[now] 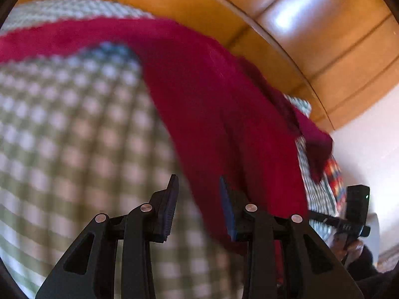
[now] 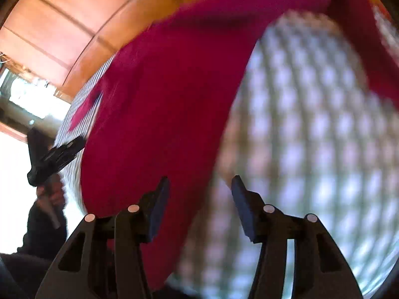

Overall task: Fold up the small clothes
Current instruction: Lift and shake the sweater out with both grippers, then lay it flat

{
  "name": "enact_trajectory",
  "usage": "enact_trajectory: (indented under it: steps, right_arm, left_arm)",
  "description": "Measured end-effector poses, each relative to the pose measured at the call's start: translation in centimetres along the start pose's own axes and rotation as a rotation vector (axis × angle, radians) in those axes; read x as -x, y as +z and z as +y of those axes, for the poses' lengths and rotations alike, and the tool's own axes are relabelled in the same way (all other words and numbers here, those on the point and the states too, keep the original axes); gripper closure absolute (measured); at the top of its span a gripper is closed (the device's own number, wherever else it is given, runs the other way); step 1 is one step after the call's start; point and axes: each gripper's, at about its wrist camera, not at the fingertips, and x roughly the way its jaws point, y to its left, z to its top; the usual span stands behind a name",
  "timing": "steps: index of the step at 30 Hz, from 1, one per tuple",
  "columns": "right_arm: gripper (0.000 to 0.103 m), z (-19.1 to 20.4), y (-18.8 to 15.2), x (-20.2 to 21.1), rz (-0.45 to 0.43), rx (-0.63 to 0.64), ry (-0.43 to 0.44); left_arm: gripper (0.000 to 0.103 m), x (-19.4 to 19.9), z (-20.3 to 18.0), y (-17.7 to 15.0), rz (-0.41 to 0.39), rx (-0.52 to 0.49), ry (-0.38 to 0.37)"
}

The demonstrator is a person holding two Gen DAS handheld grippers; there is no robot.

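Red garment [image 1: 212, 104]: soft matt cloth. Checked cover [image 1: 74, 124] beneath it: woven cloth, matt. Wood panelling [image 1: 311, 37] beyond cover: glossy, smooth. Left gripper [image 1: 199, 199]: matt black plastic.

Crimson red garment [image 1: 212, 104] lies on a green-and-white checked cloth [image 1: 74, 124]; behind, glossy orange-brown wooden panelling [image 1: 311, 25]; both black claws carry dark blue pads [image 2: 245, 211]; white wall [image 1: 369, 149]

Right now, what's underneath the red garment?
The red garment lies on a green-and-white checked cloth, which shows on both sides of it. Beyond is a wooden headboard. Whatever lies directly beneath the garment itself is covered, and the frames are blurred.
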Motion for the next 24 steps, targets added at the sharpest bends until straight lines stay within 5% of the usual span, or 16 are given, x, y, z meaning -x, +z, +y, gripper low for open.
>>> enact_trajectory:
  steps: [2, 4, 5, 10, 17, 21, 24]
  right_arm:
    - [0.053, 1.1, -1.8, -0.1, -0.021, 0.016, -0.009]
    - [0.085, 2.4, -2.8, -0.2, -0.011, 0.041, 0.035]
    - [0.096, 2.4, -2.8, -0.2, -0.011, 0.041, 0.035]
    - [0.097, 4.0, -2.2, 2.2, -0.096, 0.116, -0.002]
    - [0.098, 3.8, -1.3, 10.7, -0.262, 0.162, -0.041]
    - [0.098, 1.7, -2.6, 10.6, -0.208, 0.147, -0.111]
    - [0.098, -0.5, -4.1, 8.4, -0.116, 0.129, -0.163]
  left_arm:
    - [0.071, -1.3, -0.5, -1.4, 0.017, 0.035, -0.045]
    - [0.072, -1.8, -1.3, -2.1, 0.013, 0.023, -0.062]
    - [0.084, -1.8, -1.7, -2.1, 0.01, 0.017, -0.065]
    - [0.09, 0.6, -2.6, -1.1, -0.027, -0.02, -0.059]
    - [0.093, 10.7, -3.3, 0.0, -0.079, -0.054, -0.059]
    - [0.093, 14.0, -2.4, -1.2, -0.053, -0.065, 0.01]
    - [0.093, 12.2, -0.6, -2.9, 0.02, -0.045, 0.096]
